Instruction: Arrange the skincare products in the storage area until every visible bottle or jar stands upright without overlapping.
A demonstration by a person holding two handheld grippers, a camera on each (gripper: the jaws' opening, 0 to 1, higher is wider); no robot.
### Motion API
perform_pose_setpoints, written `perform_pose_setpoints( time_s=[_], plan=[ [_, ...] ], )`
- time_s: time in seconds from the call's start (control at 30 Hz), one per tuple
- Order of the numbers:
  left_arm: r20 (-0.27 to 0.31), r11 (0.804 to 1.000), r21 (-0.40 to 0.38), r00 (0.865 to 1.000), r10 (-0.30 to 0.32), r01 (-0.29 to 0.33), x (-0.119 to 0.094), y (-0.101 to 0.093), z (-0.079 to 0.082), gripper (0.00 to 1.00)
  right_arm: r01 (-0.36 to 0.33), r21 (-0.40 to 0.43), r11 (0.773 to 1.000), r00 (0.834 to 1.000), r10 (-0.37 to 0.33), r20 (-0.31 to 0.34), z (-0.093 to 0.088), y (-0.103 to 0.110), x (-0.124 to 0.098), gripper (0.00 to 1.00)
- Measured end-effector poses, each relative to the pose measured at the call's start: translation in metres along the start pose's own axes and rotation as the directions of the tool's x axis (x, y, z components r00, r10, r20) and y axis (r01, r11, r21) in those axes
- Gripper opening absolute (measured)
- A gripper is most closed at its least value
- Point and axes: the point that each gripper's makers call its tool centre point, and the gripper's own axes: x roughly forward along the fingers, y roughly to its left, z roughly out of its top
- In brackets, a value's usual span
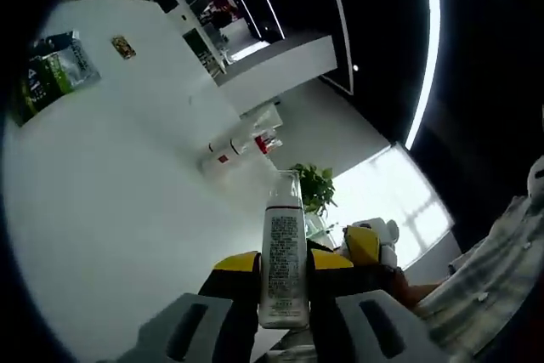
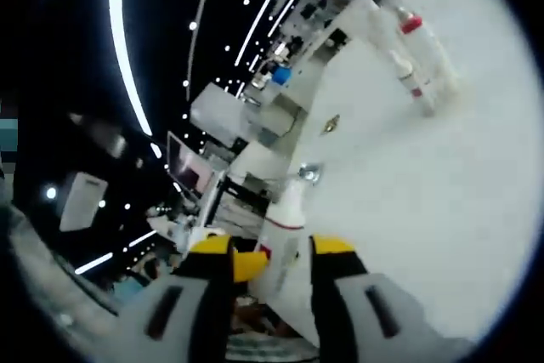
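We hold one bottle point(image 1: 283, 261) in our left gripper point(image 1: 283, 295), another bottle point(image 2: 285, 240) in our right gripper point(image 2: 272, 274); next, set both upright on the table point(image 1: 110, 210) ahead, apart from the standing bottles point(image 1: 234, 152).

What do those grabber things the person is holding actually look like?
Each hand-held gripper, the left and the right, has two chunky grey jaws with dark slots, tipped in black and capped with bright yellow pads. In the left gripper view, a plaid sleeve shows beside it. No cables or markings are visible.
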Motion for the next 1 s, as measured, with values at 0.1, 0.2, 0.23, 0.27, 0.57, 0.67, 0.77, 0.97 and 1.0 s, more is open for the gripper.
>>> perform_pose_setpoints(
  time_s=[0.1,0.2,0.23,0.27,0.57,0.67,0.77,0.97,1.0],
  plan=[
    [-0.004,0.999,0.030,1.000,-0.025,0.026,0.001,-0.011,-0.005,0.20,0.004,-0.011,1.000,1.000,-0.004,-0.029,-0.007,0.004,0.004,0.32],
    [-0.036,0.998,0.063,0.999,-0.020,0.022,0.002,-0.012,-0.011,0.20,0.003,-0.026,1.000,0.998,-0.004,-0.057,-0.015,0.008,0.004,0.30],
    [-0.043,0.997,0.077,0.999,-0.018,0.021,0.001,-0.013,-0.013,0.20,0.006,-0.034,0.999,0.998,-0.008,-0.059,-0.018,0.008,0.004,0.30],
    [-0.042,0.997,0.079,0.999,-0.017,0.021,0.001,-0.014,-0.013,0.20,0.011,-0.039,0.999,0.998,-0.014,-0.060,-0.019,0.008,0.003,0.30],
    [-0.101,0.990,0.134,0.995,-0.023,0.037,0.000,-0.018,-0.023,0.20,0.046,-0.014,0.999,0.998,-0.046,-0.041,-0.021,0.003,-0.008,0.23],
    [-0.108,0.991,0.124,0.993,-0.043,0.056,0.000,-0.020,-0.027,0.20,0.035,-0.004,0.999,0.998,-0.035,-0.045,-0.024,0.003,-0.012,0.23],
    [-0.110,0.991,0.112,0.992,-0.065,0.077,-0.002,-0.023,-0.029,0.20,0.010,-0.003,1.000,0.999,-0.010,-0.050,-0.025,0.006,-0.014,0.23],
    [-0.098,0.991,0.085,0.991,-0.095,0.103,-0.003,-0.028,-0.031,0.20,-0.017,-0.008,1.000,0.997,0.017,-0.072,-0.027,0.012,-0.015,0.22],
    [-0.097,0.991,0.085,0.991,-0.095,0.104,-0.003,-0.028,-0.031,0.21,-0.021,-0.028,0.999,0.997,0.019,-0.080,-0.027,0.014,-0.015,0.22]
  ],
)
